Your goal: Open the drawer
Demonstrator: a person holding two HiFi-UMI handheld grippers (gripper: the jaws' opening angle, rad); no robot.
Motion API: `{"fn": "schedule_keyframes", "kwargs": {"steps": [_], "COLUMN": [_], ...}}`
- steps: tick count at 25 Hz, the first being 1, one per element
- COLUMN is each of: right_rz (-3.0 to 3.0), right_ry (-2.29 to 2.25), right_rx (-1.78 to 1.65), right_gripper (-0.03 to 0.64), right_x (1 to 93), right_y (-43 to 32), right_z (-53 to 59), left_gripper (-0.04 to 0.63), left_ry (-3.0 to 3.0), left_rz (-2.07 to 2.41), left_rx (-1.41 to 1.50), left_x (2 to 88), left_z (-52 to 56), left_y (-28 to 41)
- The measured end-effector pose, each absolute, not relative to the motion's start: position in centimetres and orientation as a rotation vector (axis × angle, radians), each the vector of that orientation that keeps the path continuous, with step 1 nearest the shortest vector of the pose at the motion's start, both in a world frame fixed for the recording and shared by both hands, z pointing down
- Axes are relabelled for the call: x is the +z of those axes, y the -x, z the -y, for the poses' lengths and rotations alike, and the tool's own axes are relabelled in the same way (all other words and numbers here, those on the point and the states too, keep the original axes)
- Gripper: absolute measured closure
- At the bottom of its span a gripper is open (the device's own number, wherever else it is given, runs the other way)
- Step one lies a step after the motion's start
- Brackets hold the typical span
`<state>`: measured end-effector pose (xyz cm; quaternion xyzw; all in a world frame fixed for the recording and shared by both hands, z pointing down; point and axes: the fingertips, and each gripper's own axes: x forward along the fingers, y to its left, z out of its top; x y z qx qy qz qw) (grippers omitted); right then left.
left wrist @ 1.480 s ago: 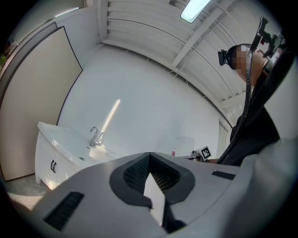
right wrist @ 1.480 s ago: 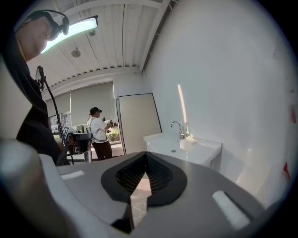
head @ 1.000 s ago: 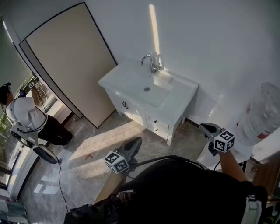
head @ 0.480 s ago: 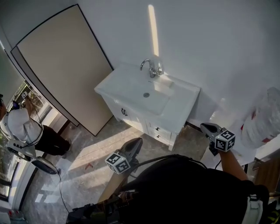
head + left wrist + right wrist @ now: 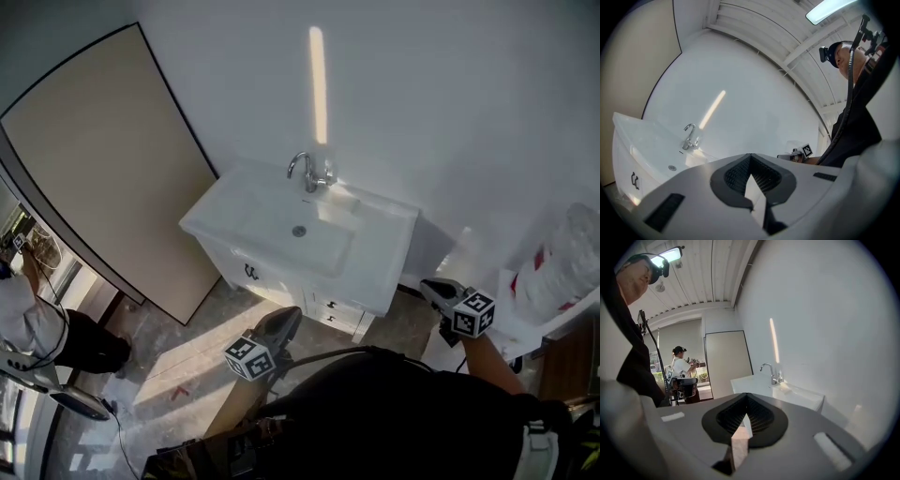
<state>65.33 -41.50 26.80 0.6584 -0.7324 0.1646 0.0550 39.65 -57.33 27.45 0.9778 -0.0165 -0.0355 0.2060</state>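
Still shut, low in the front of the vanity [image 5: 389, 246], right of its cupboard door [image 5: 246, 270]: the drawer [image 5: 325, 309]. Nearer the vanity than a second ago, with left gripper [image 5: 289, 314] and right gripper [image 5: 428, 285] carried along, short of its front, both closed together on nothing. Approach only, by the look; no handle reached. Counted: seemingly two drawer fronts, one cupboard door, one faucet [image 5: 307, 172], two grippers; left of the vanity, one beige panel [image 5: 103, 159] and one other person [image 5: 28, 323].

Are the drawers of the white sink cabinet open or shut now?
Shut: the drawers sit flush with the cabinet front, and none sticks out.
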Motion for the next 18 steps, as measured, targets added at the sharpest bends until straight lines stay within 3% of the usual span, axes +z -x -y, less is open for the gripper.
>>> {"fn": "schedule_keyframes", "kwargs": {"steps": [7,18], "right_rz": [2.287,2.553], "right_ry": [-1.913,-1.463], "right_rx": [0.490,0.352], "right_gripper": [0.616,0.615], "right_x": [27.5,27.1], "right_y": [-68.2,-74.6], "right_z": [45.1,52.0], "left_gripper": [0.595,0.595], "left_ry": [-2.717,-2.602], "left_rz": [0.130,0.611], "left_rx": [-0.088,-0.091], "left_x": [28.8,30.1], "left_z": [58.1,56.6], "left_y": [-41.6,-46.5]}}
